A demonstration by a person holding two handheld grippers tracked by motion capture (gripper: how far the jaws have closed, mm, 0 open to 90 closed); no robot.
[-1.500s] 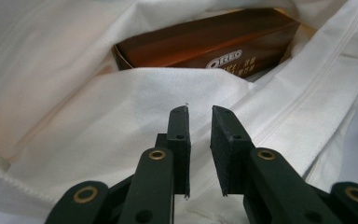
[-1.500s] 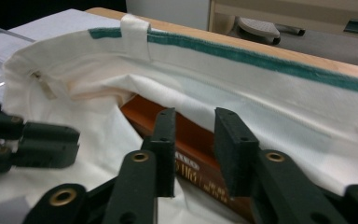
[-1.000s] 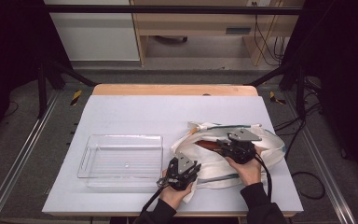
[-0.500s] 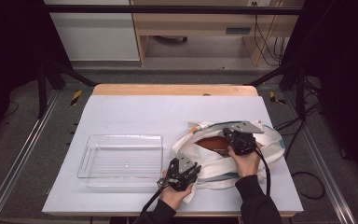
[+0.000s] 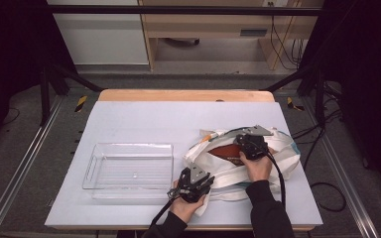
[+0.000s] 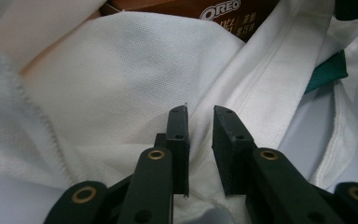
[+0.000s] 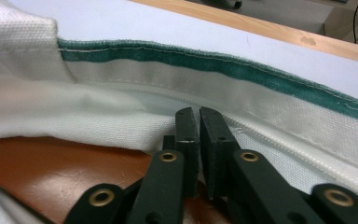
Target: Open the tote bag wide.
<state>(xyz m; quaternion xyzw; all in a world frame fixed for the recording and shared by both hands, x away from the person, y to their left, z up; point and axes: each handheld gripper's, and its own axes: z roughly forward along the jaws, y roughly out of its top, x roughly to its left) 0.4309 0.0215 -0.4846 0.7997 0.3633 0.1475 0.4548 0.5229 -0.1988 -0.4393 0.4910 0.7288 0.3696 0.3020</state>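
Fabric work is what I am at — a white cloth bag (image 5: 273, 163) with a green-trimmed rim lies on the surface (image 5: 144, 119) under both my hands, and I judge the step to be opening its mouth so the brown Oreo box (image 5: 224, 150) inside can come out, perhaps into the clear tray (image 5: 129, 166) that sits empty beside my left hand-held gripper (image 5: 194, 182). That left one rests low on the near edge of the bag; in the left gripper view its jaws stand a little apart with a clear gap, white cloth beyond them, and I cannot tell whether any fold lies between, so I count it as holding nothing. My right hand-held gripper (image 7: 198, 122) sits at the bag's mouth, jaws nearly together with only a slit showing, tips against the white band just below the green hem; whether they pinch cloth I cannot tell. The brown box lies just under and beside those jaws. Next I would need a sure pinch on the rim — then a lift to widen the opening.
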